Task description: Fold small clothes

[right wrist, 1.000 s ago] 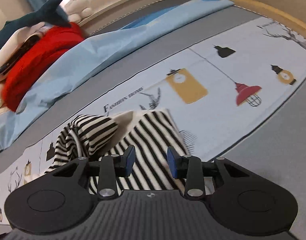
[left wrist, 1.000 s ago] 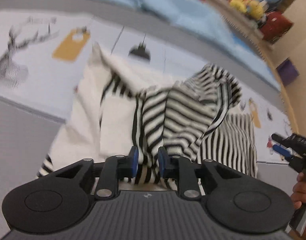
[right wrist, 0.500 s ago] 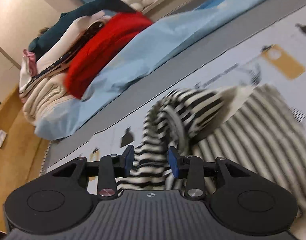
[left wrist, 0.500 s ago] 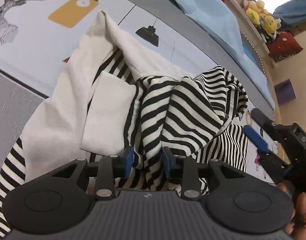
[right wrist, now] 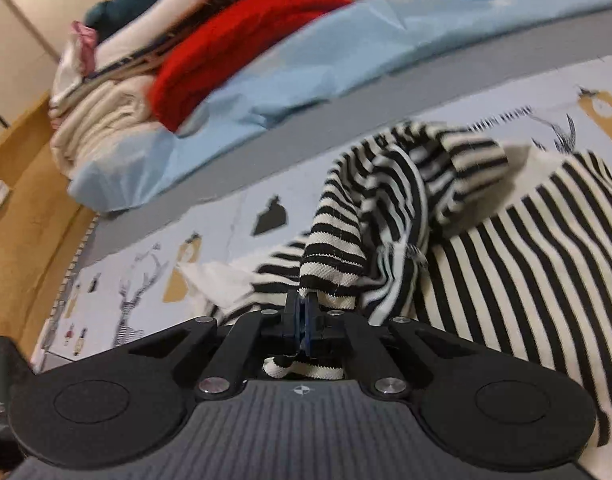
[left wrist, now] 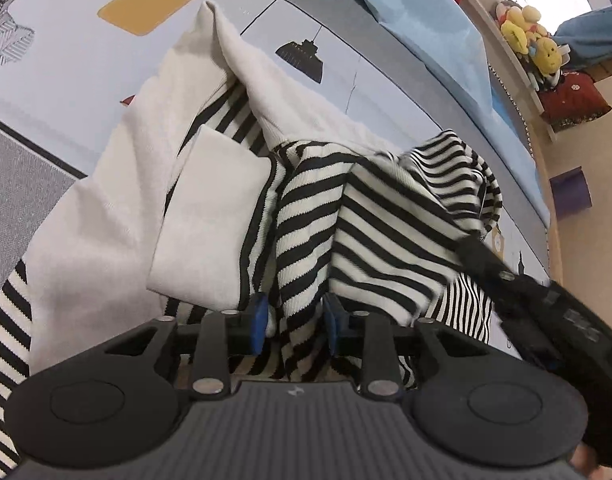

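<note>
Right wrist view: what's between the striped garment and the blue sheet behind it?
A bare strip of printed mat, then grey bedding; shown in right wrist view, between striped garment and blue sheet.

The right tongs (left wrist: 478, 256) show in the left wrist view only as a dark smear, their tips lost against the striped garment (left wrist: 378, 232), whose lower edge is covered by the left tongs' (left wrist: 294, 320) body. In the right wrist view the pile of bedding (right wrist: 118, 92) is blurred and cut off at the top, and the garment's folded hood (right wrist: 458, 152) is smeared. Under the closed right tongs (right wrist: 305, 316), how much cloth is caught cannot be told.
</note>
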The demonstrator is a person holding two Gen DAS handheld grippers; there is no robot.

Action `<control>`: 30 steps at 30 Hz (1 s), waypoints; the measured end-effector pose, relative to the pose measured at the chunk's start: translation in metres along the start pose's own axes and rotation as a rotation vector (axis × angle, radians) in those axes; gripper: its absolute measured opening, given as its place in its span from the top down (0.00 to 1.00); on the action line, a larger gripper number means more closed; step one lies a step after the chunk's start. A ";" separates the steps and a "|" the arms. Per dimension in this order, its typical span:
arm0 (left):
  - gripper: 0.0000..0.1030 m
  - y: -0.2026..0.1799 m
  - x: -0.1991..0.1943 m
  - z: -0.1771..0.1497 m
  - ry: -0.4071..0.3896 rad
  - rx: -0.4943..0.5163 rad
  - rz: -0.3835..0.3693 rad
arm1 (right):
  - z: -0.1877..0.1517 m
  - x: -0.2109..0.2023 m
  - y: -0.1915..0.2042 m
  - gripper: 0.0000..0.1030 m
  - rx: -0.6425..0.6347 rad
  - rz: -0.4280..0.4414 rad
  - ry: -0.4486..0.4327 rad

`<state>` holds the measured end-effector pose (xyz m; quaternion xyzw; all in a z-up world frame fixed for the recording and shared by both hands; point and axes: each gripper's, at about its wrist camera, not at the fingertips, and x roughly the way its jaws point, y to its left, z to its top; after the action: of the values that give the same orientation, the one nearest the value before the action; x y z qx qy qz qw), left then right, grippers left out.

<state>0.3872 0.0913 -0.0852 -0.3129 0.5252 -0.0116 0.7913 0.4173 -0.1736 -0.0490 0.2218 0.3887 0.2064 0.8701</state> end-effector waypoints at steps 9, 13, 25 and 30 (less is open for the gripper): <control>0.99 -0.013 -0.048 0.012 -0.286 0.067 -0.044 | 0.016 -0.074 -0.014 0.99 -0.108 0.305 -0.039; 0.98 -0.012 -0.075 0.017 -0.414 0.093 -0.017 | 0.003 -0.095 0.004 0.99 -0.352 0.517 0.175; 0.63 0.017 -0.054 0.024 -0.129 -0.092 0.076 | 0.031 -0.079 -0.060 0.63 0.013 0.072 0.135; 0.58 0.031 -0.037 0.010 0.030 -0.200 -0.015 | 0.024 -0.072 -0.113 0.63 0.388 -0.083 0.086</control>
<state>0.3700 0.1337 -0.0678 -0.3940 0.5329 0.0302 0.7482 0.4129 -0.3094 -0.0549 0.3600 0.4666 0.1009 0.8016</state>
